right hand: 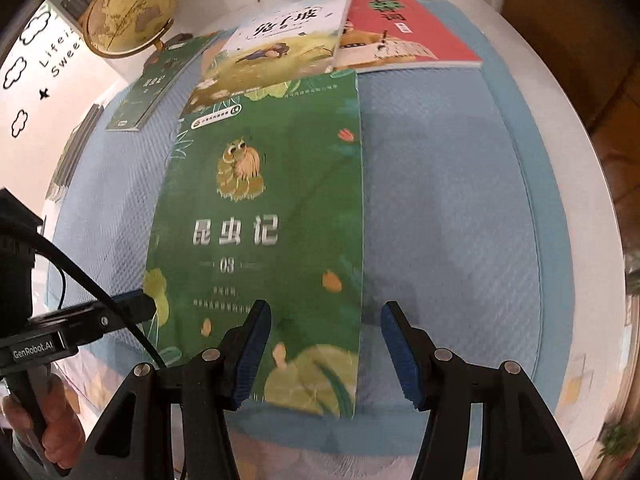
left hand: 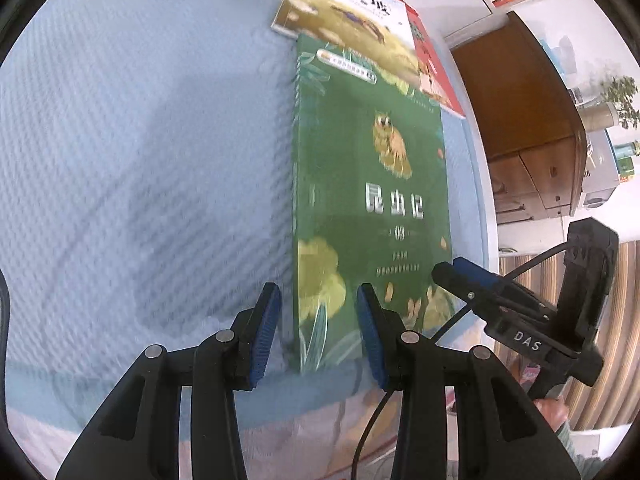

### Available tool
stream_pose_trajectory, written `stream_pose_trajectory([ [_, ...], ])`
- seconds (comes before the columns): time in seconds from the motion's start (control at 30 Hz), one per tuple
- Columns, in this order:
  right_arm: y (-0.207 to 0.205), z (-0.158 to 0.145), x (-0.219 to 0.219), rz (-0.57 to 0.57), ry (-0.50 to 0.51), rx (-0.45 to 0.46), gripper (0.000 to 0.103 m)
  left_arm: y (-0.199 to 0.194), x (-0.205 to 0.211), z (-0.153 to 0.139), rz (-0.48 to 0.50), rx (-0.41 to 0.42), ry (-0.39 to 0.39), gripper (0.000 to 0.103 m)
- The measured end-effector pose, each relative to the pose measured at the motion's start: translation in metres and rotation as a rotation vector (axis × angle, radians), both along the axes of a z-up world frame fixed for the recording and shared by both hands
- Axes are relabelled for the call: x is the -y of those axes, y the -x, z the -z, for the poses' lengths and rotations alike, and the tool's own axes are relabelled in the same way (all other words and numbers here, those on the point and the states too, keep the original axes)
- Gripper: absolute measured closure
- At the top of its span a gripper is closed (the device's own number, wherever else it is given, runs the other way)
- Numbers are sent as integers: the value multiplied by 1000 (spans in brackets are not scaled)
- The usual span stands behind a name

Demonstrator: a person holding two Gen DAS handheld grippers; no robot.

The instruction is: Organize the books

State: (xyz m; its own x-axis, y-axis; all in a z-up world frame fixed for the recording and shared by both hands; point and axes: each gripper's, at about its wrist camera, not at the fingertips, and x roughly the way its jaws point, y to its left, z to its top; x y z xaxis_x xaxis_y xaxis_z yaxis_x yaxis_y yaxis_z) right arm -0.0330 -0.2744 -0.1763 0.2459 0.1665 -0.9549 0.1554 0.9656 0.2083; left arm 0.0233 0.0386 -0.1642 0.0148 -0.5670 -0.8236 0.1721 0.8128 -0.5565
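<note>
the left gripper (left hand: 318, 334) tilts down, fingers spread and empty, astride the green book's (right hand: 264, 216) left edge on the blue mat (right hand: 448, 208). the right gripper (right hand: 326, 354), spread too, straddles its right edge; bare mat flanks both sides. farther, a white book (right hand: 280, 40) overlaps its top.

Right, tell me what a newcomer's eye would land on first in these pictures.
First, the big green book with a fuzzy insect on its cover, lying flat on the blue mat nearest the camera. Both grippers, left and right, are open, one over each near corner. Behind it a pale picture book and a red book overlap, with a globe at the far left.
</note>
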Motion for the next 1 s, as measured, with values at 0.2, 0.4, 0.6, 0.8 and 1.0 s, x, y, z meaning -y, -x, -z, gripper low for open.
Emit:
stream_pose_trajectory([
  [0.2, 22, 2, -19, -33, 51, 72, 56, 9, 0, -1, -18, 27, 22, 67],
  [0.4, 25, 3, -13, -18, 31, 75, 56, 18, -5, -41, -58, 84, 245, 67],
  [0.6, 27, 4, -8, -20, -28, 72, 53, 19, 16, -30, -56, 117, 101, 76],
  [0.8, 24, 5, -21, -94, 8, 72, 47, 16, 28, 1, -117, 67, 44, 85],
  [1.0, 17, -4, 4, -70, -182, 13, 48, 5, 29, -14, -217, -47, 293, 88],
])
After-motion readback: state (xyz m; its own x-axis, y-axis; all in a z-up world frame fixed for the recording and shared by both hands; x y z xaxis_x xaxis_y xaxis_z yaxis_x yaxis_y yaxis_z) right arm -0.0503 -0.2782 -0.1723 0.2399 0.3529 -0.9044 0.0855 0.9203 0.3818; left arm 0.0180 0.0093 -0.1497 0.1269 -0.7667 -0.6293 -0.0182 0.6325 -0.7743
